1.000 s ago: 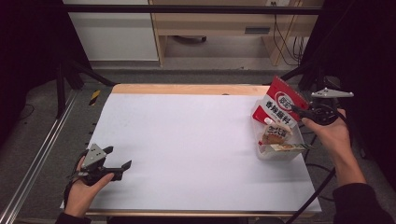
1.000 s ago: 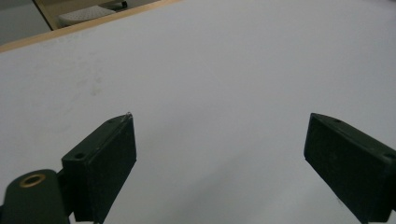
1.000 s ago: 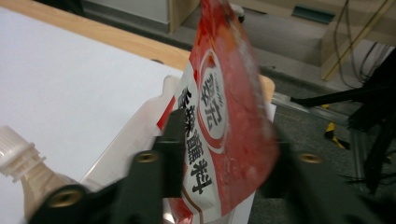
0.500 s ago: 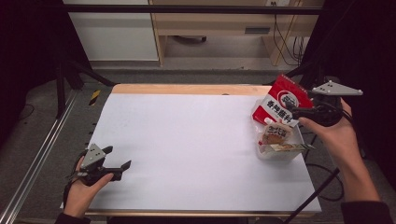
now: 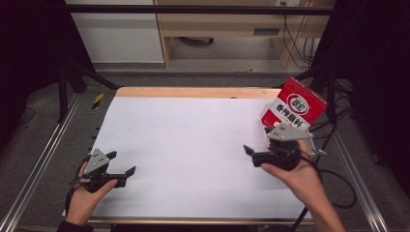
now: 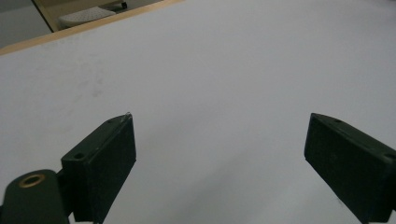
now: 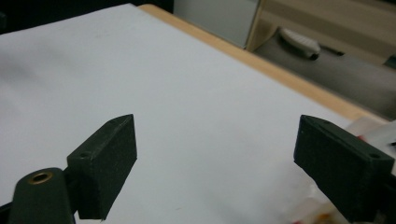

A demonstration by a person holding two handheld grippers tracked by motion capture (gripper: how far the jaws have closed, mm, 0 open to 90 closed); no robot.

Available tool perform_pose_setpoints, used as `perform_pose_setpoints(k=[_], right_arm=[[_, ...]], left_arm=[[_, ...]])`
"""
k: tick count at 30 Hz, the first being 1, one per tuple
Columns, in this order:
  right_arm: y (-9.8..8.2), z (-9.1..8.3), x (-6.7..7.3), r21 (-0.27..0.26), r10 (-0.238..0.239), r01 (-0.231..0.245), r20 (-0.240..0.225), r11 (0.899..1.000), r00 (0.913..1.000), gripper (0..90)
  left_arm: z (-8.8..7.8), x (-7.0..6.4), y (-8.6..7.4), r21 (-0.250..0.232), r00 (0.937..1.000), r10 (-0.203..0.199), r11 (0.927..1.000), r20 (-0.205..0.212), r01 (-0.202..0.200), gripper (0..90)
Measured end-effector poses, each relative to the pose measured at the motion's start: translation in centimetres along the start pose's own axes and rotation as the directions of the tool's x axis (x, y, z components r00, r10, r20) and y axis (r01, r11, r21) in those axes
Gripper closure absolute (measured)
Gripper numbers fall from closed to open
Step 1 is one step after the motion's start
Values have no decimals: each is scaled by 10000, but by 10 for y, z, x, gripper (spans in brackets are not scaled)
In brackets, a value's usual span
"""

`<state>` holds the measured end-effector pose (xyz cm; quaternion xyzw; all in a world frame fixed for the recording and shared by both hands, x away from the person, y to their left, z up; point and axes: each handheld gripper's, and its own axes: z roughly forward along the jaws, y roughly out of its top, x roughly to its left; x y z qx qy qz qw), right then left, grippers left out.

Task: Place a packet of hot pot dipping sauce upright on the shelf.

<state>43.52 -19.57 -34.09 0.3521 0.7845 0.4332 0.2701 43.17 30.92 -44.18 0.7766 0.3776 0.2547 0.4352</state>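
Your right gripper (image 5: 252, 155) has just been opening and now stands spread wide, with nothing between the jaws. In the right gripper view (image 7: 215, 158) both black jaws frame bare white table (image 5: 193, 145), and none of the pads touch anything. Your right hand (image 5: 295, 171) holds it low over the table's right side, jaws pointing toward the middle.

The red packet (image 5: 295, 108) stands tilted at the far right edge of the table, just behind your right gripper and apart from its jaws. It leans over a clear container (image 7: 327, 205) that peeks in pale and blurred at the lower right of the right gripper view; from the high view most of it sits behind your hand, so whether the packet rests inside it or against it is hard to tell.

Your left gripper (image 5: 123, 164) is also spread wide and holds nothing; the left gripper view (image 6: 219, 154) has plain white surface between its jaws. It sits near the table's front left corner in your left hand (image 5: 87, 198), well apart from the packet.
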Motion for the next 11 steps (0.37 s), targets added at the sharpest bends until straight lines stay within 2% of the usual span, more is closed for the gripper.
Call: perform_pose_setpoints(k=[2,3,4,5,7,10,11], right_arm=[[-11,12,14,146,24,-19,-304,9999,9995,134],[-11,12,14,146,24,-19,-304,9999,9995,134],[-22,25,28,148,258,-249,-576,9996,9980,135],[-25,30,33,171,320,-309,-697,9994,9971,134],[-31,42,44,330,401,-377,-752,9987,9964,128],[-41,60,60,280,548,-526,-861,9982,9948,117],[-41,60,60,280,548,-526,-861,9982,9948,117]], left_arm=[[1,0,0,26,10000,-1,10000,5,1,87],[1,0,0,26,10000,-1,10000,5,1,86],[2,-1,0,59,10000,3,10000,18,-3,84],[2,-1,-1,87,10000,6,10000,37,-6,83],[2,-2,-1,88,9999,-15,10000,99,15,79],[3,-3,-1,160,9998,94,9998,175,-96,68],[3,-3,-1,160,9998,94,9998,175,-96,63]])
